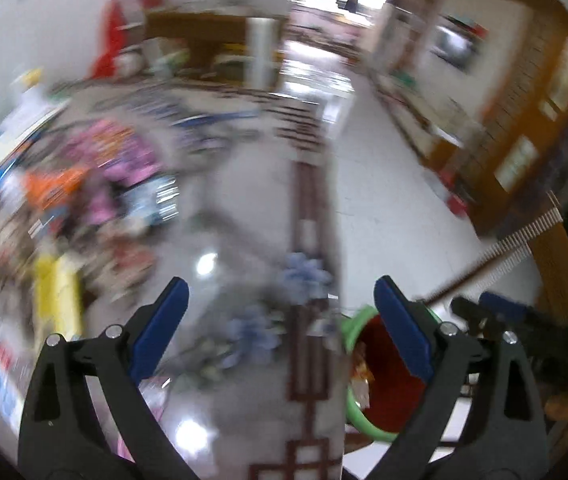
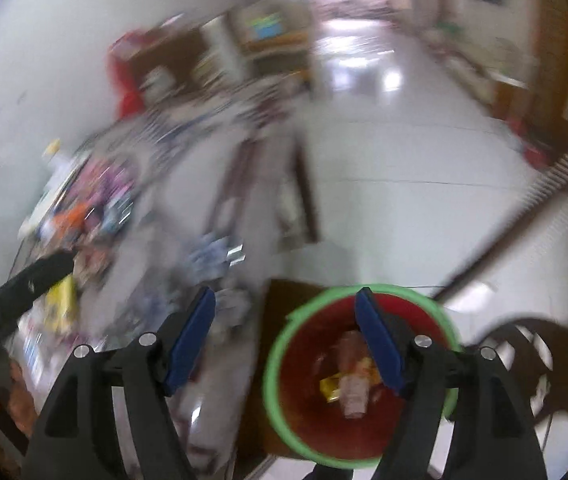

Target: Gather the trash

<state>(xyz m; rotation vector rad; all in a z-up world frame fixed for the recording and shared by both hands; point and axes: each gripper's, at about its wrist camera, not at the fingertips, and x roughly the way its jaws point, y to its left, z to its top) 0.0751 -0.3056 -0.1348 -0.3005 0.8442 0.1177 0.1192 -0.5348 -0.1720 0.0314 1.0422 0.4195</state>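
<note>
Both views are motion-blurred. A red bin with a green rim stands on the floor beside the table and holds several wrappers. My right gripper is open and empty, above the bin's left rim. My left gripper is open and empty over the glossy patterned table. The bin also shows in the left wrist view behind the right finger. A pile of colourful packets lies at the table's left; it also shows in the right wrist view.
A yellow packet lies at the table's near left. A wooden cabinet lines the right wall. A chair back with a studded edge stands at right. White tiled floor stretches beyond the table.
</note>
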